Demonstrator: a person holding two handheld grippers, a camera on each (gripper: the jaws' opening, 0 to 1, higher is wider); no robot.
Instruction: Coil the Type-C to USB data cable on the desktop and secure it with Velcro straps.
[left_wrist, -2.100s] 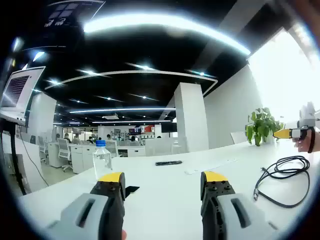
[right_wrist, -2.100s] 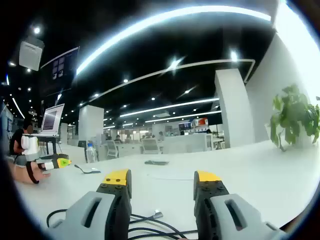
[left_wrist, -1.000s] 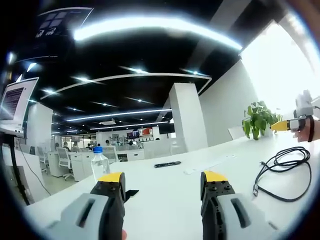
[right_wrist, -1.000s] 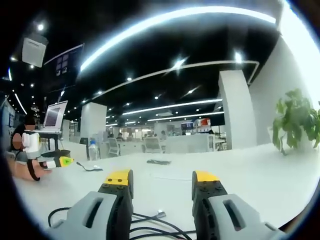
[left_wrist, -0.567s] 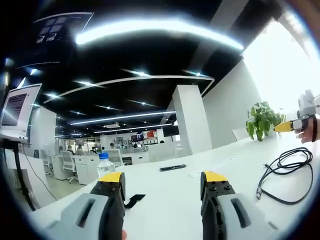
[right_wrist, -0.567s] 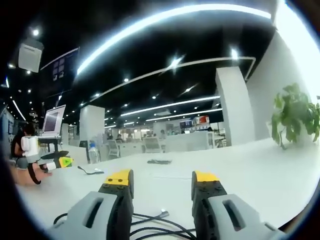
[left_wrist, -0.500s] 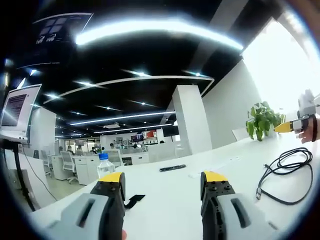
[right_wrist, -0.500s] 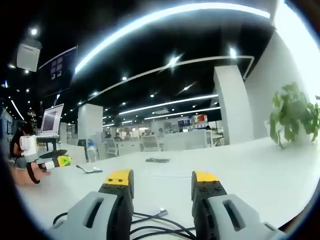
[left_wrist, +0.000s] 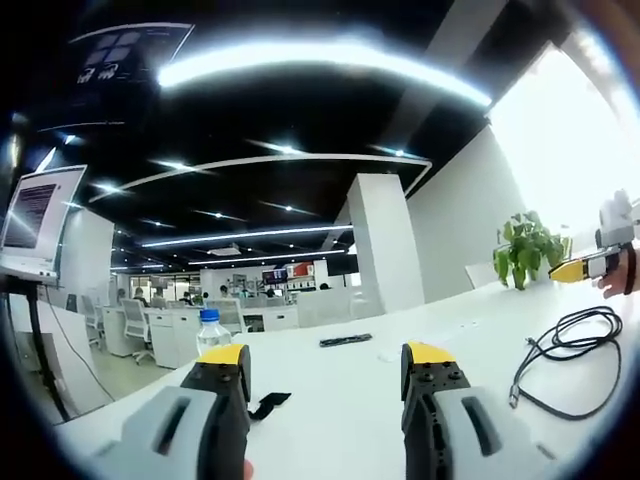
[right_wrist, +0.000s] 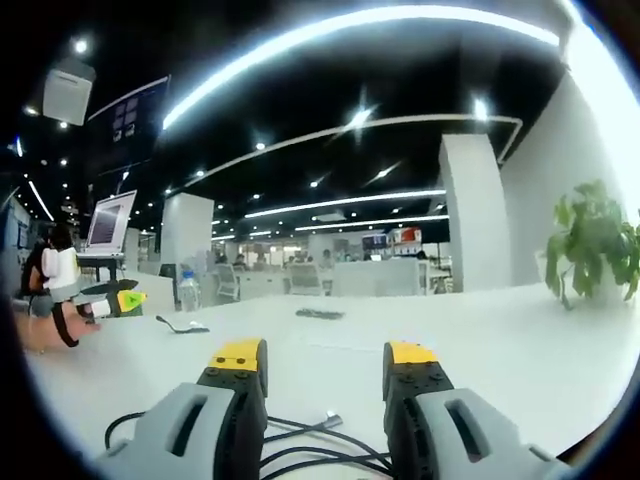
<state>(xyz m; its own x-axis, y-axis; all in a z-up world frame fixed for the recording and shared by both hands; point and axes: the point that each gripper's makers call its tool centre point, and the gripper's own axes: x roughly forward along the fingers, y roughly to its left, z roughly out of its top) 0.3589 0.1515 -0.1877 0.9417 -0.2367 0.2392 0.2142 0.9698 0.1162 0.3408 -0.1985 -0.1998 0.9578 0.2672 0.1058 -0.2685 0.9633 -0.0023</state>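
Note:
A loose black data cable (left_wrist: 568, 352) lies on the white desk (left_wrist: 340, 400) at the right of the left gripper view. In the right gripper view the cable (right_wrist: 300, 442) runs under my jaws, its metal plug (right_wrist: 331, 419) between them. A black Velcro strap (left_wrist: 267, 403) lies near the left jaw, and the strap (right_wrist: 181, 326) is small at the left in the right gripper view. My left gripper (left_wrist: 327, 360) is open above the desk, holding nothing. My right gripper (right_wrist: 324, 358) is open just above the cable. Each gripper appears in the other view: right (left_wrist: 588, 268), left (right_wrist: 116, 300).
A water bottle (left_wrist: 210, 333) stands at the desk's far left edge. A flat black device (left_wrist: 346, 340) lies further back, and a potted plant (left_wrist: 526, 262) at the far right. A laptop screen (right_wrist: 108, 224) on a stand rises behind the left hand (right_wrist: 60, 330).
Both views have wobbled slightly with the hands. The cable and strap lie where they were, and both grippers have stayed open.

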